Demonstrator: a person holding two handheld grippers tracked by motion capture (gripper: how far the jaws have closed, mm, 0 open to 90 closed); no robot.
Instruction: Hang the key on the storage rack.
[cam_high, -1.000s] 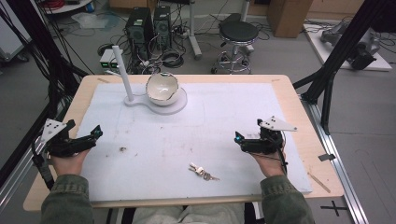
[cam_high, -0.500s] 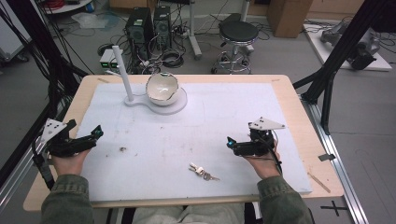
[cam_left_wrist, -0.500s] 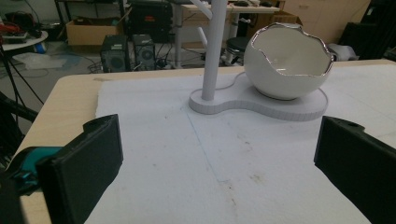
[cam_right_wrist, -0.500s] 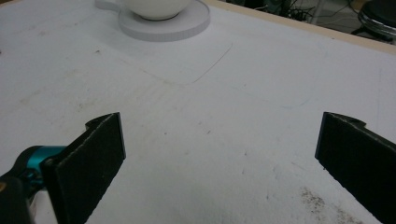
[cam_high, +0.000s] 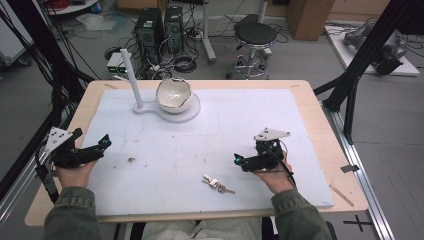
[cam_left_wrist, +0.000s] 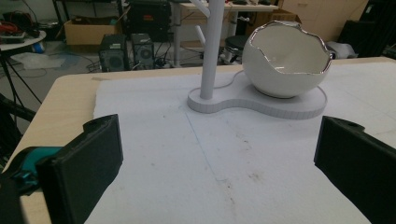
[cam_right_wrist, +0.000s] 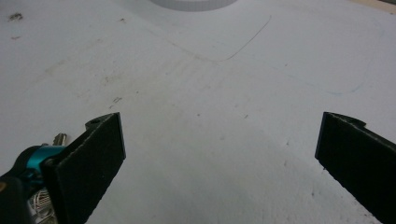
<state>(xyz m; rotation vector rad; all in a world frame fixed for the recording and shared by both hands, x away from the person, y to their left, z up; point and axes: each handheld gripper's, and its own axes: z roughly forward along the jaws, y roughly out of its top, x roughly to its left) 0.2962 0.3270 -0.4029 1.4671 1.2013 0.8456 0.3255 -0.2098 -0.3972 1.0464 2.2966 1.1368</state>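
Right tool (cam_high: 239, 160): in my right hand, near the front right of the worktop, tips pointing left. Two flat black jaws with a matte, grainy facing, standing wide apart with nothing between them; teal fitting at the base of one jaw; grey three-cornered plate on top.

Bunch of keys (cam_high: 216, 184): small, silvery metal, on a ring, lying flat on the white mat just in front and left of my right tool, apart from it. In the right gripper view a bit of key and ring shows behind the left-hand jaw (cam_right_wrist: 44, 200).

Left tool (cam_high: 105, 142): in my left hand at the front left edge, tips pointing right. Same black jaws, spread wide, empty.

Mat (cam_high: 260, 120): white foam sheet covering most of the worktop; dull surface, faintly scuffed, with small dark specks and thin pencil-like lines.

Worktop (cam_high: 320, 115): pale wood, rounded corners, showing as a border round the mat.

Stand (cam_high: 184, 113): white, flat, rounded base at the far side of the mat, carrying an upright round white post (cam_high: 129, 75).

Bowl (cam_high: 174, 94): white, glossy, eggshell-shaped with a jagged metallic rim, seated on the stand base beside the post.
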